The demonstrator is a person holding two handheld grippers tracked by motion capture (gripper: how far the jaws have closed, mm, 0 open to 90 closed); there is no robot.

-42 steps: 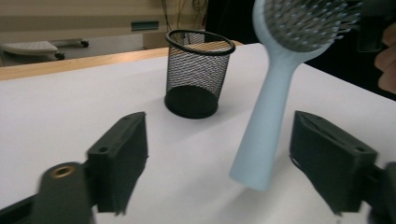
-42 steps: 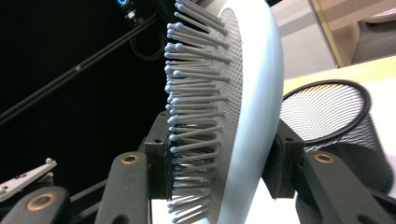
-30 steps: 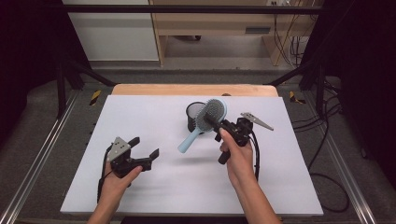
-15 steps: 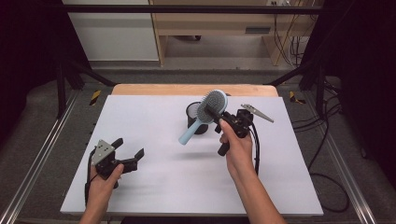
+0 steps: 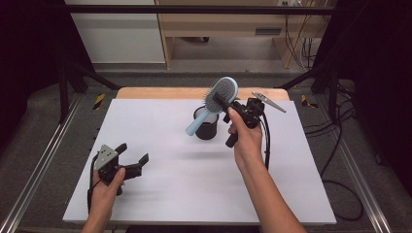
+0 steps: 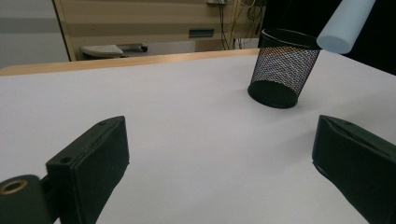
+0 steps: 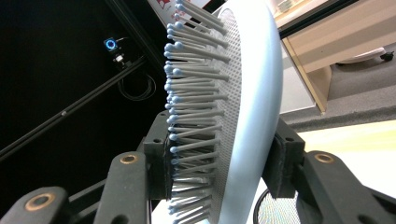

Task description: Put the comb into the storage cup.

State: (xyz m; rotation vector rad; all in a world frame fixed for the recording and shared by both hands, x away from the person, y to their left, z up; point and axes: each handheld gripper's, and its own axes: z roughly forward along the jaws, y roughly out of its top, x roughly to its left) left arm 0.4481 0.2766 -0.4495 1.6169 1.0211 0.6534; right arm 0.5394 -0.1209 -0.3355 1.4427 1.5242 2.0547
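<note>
A light blue hairbrush (image 5: 217,100) hangs tilted in the air, its head up and its handle end (image 6: 344,24) sloping down to the left over a black mesh cup (image 5: 206,124). My right gripper (image 5: 221,98) is shut on the brush head; in the right gripper view one pad presses the bristles (image 7: 194,116) and the other the smooth back (image 7: 254,107). The mesh cup (image 6: 283,68) stands upright on the white table (image 5: 194,170). My left gripper (image 5: 132,153) is open low over the table's front left, with nothing between its pads (image 6: 93,161).
A wooden strip (image 5: 160,93) runs along the table's far edge. Cables (image 5: 266,141) trail from the right gripper over the table's right side. Metal rails (image 5: 41,160) flank the table, with dark floor and a shelf unit beyond.
The right gripper has lifted the brush higher, so its handle now slopes over the cup. The left gripper has slid to the left and nearer the front edge, still open.
</note>
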